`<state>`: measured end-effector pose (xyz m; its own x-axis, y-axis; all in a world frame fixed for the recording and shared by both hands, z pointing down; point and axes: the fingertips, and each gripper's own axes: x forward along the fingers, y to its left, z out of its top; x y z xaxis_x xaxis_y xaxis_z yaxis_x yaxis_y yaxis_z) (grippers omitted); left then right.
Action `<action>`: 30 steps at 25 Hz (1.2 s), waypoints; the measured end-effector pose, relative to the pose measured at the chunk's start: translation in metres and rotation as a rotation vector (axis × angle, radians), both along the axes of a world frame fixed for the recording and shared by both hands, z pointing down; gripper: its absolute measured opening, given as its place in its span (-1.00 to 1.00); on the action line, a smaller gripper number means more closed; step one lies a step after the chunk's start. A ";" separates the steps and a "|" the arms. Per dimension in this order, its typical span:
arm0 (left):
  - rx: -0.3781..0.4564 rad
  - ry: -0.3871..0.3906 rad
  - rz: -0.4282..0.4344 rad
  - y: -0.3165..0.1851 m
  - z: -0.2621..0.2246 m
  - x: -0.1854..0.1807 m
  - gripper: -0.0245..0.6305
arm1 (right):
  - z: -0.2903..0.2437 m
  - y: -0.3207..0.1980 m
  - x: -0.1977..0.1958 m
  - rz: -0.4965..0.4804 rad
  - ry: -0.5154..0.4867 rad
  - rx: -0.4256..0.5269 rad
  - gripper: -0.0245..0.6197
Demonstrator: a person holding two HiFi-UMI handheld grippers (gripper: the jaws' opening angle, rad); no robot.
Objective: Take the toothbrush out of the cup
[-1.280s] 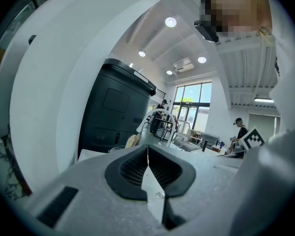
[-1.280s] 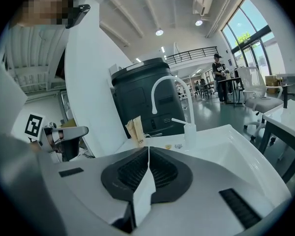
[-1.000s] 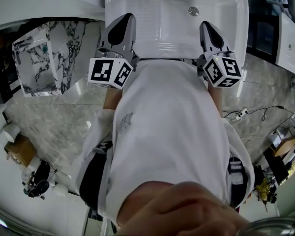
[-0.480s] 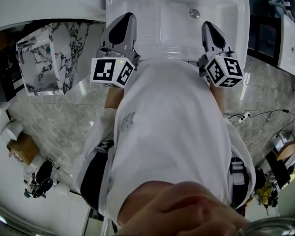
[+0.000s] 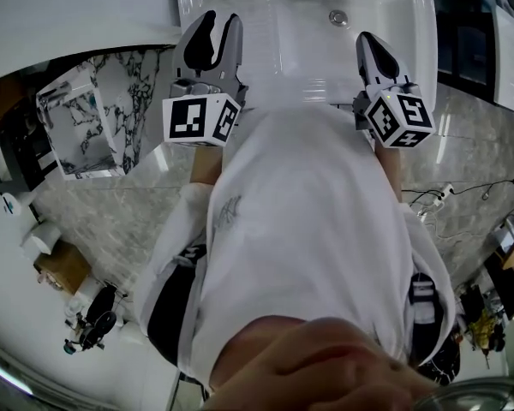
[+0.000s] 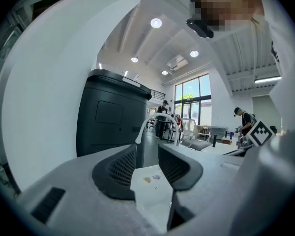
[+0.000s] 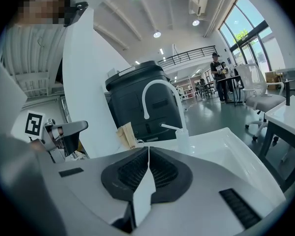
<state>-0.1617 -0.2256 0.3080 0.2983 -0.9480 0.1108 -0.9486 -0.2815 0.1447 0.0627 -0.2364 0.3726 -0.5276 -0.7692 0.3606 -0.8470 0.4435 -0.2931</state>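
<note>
No toothbrush and no cup shows in any view. I stand at a white sink (image 5: 394, 24) whose drain (image 5: 337, 17) lies in the basin. My left gripper (image 5: 220, 22) hovers over the sink's near left rim; its jaws have just been opening and stand apart with nothing between them. In the left gripper view the left gripper (image 6: 147, 154) points at a white arched faucet (image 6: 156, 122). My right gripper (image 5: 366, 39) is over the near right rim, jaws pressed together and empty. The right gripper (image 7: 148, 154) faces the faucet (image 7: 157, 95) and a clear pump bottle (image 7: 183, 136).
A tall black cabinet (image 7: 137, 97) stands behind the sink. A tan paper item (image 7: 126, 134) leans beside the faucet. A marble-patterned box (image 5: 86, 118) sits on the floor at my left, cables (image 5: 437, 195) at my right. People and chairs (image 7: 255, 90) are far off.
The left gripper's jaws went from shut to open, and that gripper moved further over the sink. The right gripper shifted slightly the same way and stayed shut.
</note>
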 end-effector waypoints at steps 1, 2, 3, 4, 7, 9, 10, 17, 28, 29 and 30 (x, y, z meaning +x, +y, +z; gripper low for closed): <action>0.004 -0.007 -0.001 -0.004 0.000 0.000 -0.46 | 0.001 0.000 0.001 0.001 0.001 -0.002 -0.88; 0.005 -0.013 -0.005 -0.009 0.002 -0.001 -0.44 | 0.002 0.000 0.002 0.003 0.001 -0.004 -0.88; 0.002 -0.019 -0.012 -0.013 0.003 -0.002 -0.40 | 0.003 0.001 0.003 0.004 0.002 -0.007 -0.88; -0.003 -0.026 -0.022 -0.018 0.006 -0.003 -0.34 | 0.004 0.001 0.004 0.005 0.002 -0.009 -0.88; -0.017 -0.049 -0.050 -0.035 0.014 -0.007 -0.15 | 0.006 0.001 0.007 0.010 0.005 -0.016 -0.88; -0.015 -0.052 -0.054 -0.047 0.019 -0.007 -0.10 | 0.007 0.000 0.009 0.015 0.009 -0.020 -0.88; -0.013 -0.048 -0.051 -0.054 0.022 -0.007 -0.08 | 0.007 -0.001 0.010 0.016 0.011 -0.021 -0.88; -0.054 -0.085 -0.060 -0.097 0.057 -0.007 -0.04 | 0.008 -0.002 0.018 0.047 0.016 -0.031 -0.88; -0.119 -0.142 -0.112 -0.150 0.112 -0.006 -0.04 | 0.019 -0.008 0.027 0.089 0.029 -0.069 -0.88; -0.120 -0.144 -0.115 -0.153 0.115 -0.005 -0.04 | 0.019 -0.009 0.027 0.091 0.030 -0.071 -0.88; -0.119 -0.149 -0.118 -0.157 0.117 -0.004 -0.04 | 0.020 -0.009 0.027 0.094 0.030 -0.074 -0.88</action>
<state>-0.1660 -0.3822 0.4248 0.1579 -0.9531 0.2580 -0.9873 -0.1565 0.0265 0.0899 -0.2458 0.3925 -0.4426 -0.7852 0.4330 -0.8927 0.3401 -0.2957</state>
